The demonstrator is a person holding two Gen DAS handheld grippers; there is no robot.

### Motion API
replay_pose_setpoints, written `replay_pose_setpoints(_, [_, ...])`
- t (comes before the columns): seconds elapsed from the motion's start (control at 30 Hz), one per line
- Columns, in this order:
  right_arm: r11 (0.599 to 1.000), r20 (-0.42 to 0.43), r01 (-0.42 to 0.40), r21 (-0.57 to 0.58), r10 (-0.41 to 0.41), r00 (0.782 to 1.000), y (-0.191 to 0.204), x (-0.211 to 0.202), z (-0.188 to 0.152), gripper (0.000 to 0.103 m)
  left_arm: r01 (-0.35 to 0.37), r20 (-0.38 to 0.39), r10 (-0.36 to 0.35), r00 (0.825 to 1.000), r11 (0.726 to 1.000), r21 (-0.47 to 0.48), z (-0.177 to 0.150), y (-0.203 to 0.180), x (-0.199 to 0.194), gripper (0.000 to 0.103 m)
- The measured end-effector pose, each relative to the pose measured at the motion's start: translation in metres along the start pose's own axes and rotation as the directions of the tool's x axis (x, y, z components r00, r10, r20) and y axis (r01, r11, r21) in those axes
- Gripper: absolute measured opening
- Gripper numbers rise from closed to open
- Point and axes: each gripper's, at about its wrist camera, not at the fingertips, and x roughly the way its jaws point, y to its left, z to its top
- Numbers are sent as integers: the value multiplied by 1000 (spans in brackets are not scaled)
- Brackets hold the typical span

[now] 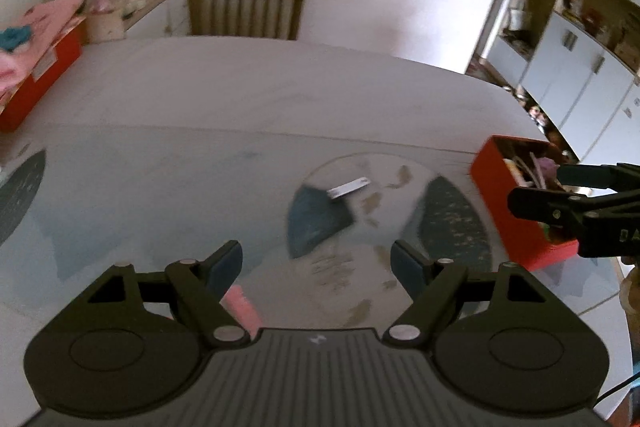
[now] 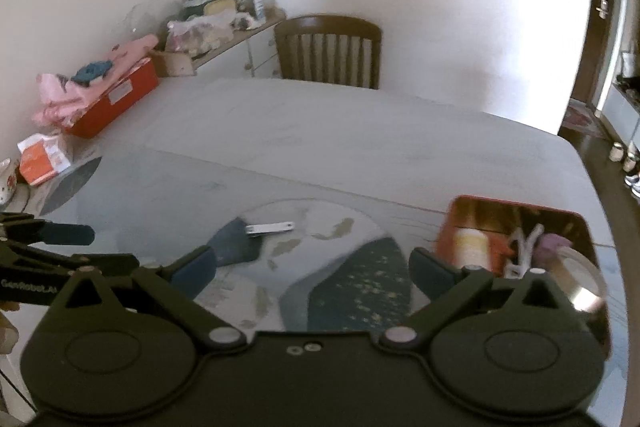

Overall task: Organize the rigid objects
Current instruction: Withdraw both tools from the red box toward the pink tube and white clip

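A pale counter [image 2: 320,131] fills mid-frame, wooden chair [image 2: 330,51] behind; a small white flat piece [image 2: 270,227] lies centre, red box [image 2: 520,247] lower right; left hand-held gripper [image 1: 318,265] and right hand-held gripper [image 2: 312,269] both released, empty

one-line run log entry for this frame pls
left gripper: open, empty | right gripper: open, empty | white flat piece: loose on table mat | red box: open, holds items | phase: nothing grasped
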Motion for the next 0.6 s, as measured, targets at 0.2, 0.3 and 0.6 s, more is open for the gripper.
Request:
replay_pose_setpoints(0.2, [999,-41,-10,-37,8,999,20,35,8,103,-61,-16,61,998,996,-60,-17,30,8,81])
replay_pose_setpoints(0.3, [999,-55,-5,-45,2,998,27,54,14,103,-87,-23,85,996,993,-77,-26,39,16,81])
replay_pose_setpoints(0.6, [998,-109,68,-11,-69,992,37,122,29,102,-116,-47,111,993,985,-129,-43,46,39,81])
